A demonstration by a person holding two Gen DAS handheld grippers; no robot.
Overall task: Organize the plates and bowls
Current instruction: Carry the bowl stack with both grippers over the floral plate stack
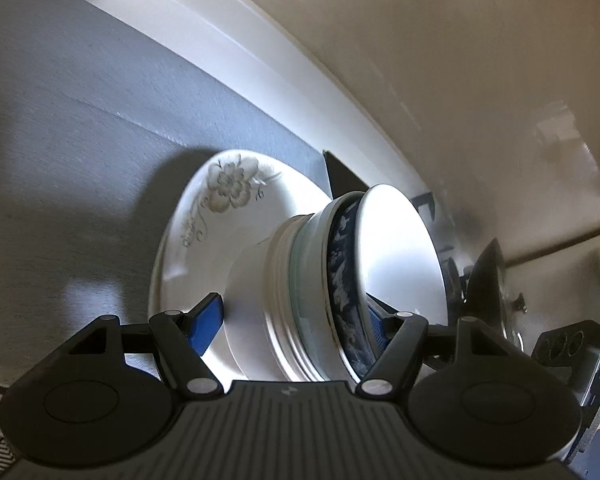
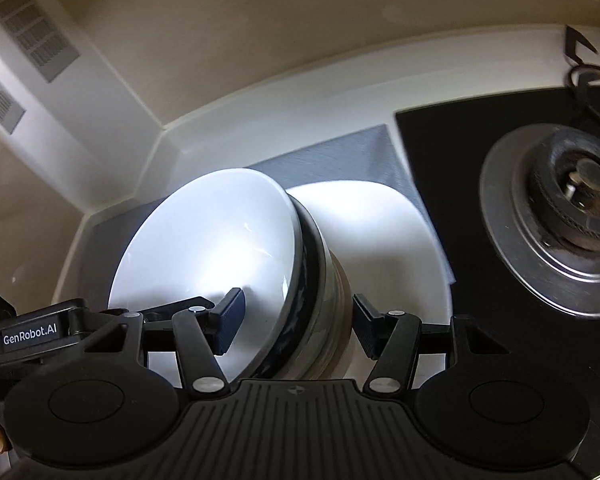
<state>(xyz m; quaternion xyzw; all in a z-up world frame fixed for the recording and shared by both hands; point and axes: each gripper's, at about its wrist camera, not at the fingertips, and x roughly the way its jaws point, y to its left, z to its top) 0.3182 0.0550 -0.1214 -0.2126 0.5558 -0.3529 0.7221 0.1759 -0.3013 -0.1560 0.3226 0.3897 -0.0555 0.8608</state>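
I had both grippers around the stack of bowls (image 1: 324, 292), which sat on the flowered plate (image 1: 204, 216) on the grey counter (image 1: 72, 128). My left gripper (image 1: 296, 320) had one blue pad by the bottom bowl's foot and one under the top bowl's rim, but I could not tell if they pressed. My right gripper (image 2: 298, 322) had one pad inside the white top bowl (image 2: 212, 248) and one outside the stack, with gaps showing, so its jaws looked open. I thought the bowls could slide apart if one hand pulled harder than the other, because they are smooth and only nested. The stove burner (image 2: 572, 208) was close on one side, and the white wall (image 1: 228, 60) ran just behind. Open counter lay on the side away from the stove.
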